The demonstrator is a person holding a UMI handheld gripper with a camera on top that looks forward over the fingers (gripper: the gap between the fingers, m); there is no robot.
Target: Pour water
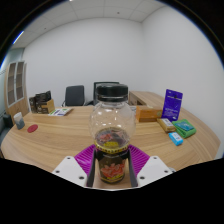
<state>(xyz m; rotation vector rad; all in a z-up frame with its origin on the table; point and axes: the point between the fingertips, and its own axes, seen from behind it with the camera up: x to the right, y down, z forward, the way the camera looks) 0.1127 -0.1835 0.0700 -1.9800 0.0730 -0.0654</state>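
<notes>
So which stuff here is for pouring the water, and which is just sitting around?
For the job:
- clear plastic jar with a black lid, held between the gripper fingers

Just lying about:
- purple upright box
- small green and blue boxes
- brown cardboard box
- black office chair
- round wooden table

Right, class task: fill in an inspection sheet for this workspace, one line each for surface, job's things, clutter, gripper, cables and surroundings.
Surface: long light wooden table, curved edge.
Job's things: clear plastic jar with a black lid and dark label, upright between the fingers; no cup seen.
Clutter: purple box, orange-brown box, teal and blue small boxes, papers.
Gripper: gripper with magenta pads either side of the jar; whether they press on it cannot be told.
Cables: nothing seen.
Surroundings: black office chairs, white walls, shelf at one side.
</notes>
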